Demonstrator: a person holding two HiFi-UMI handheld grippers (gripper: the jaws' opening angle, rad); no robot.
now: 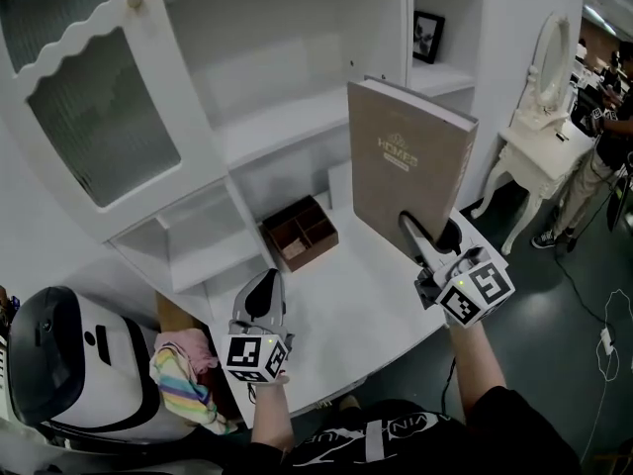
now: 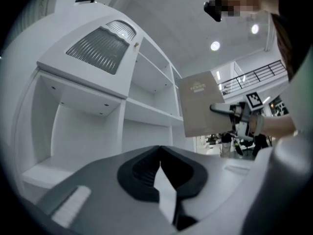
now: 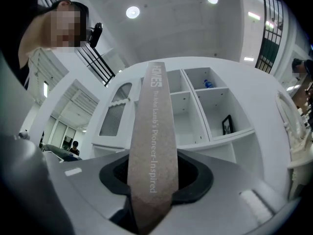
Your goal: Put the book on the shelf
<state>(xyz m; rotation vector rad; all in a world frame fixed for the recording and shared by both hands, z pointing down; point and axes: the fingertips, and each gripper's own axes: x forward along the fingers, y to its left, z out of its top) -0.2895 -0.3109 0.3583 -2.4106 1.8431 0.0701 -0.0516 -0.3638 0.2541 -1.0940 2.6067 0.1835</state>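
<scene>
A large tan hardcover book [image 1: 406, 166] stands upright above the white desk [image 1: 356, 305], in front of the white shelf unit [image 1: 287, 127]. My right gripper [image 1: 427, 236] is shut on its lower edge. In the right gripper view the book's spine [image 3: 152, 131] runs up between the jaws, with the open shelf compartments [image 3: 195, 111] behind it. My left gripper [image 1: 265, 290] hovers low over the desk's front left, shut and empty. From the left gripper view its jaws point at the shelves, and the book [image 2: 200, 109] shows to the right.
A brown wooden box [image 1: 299, 232] sits on the desk at the back, left of the book. A framed picture [image 1: 428, 36] stands in an upper right compartment. A glass cabinet door [image 1: 94, 97] hangs open at left. A white dressing table [image 1: 544, 137] stands at right.
</scene>
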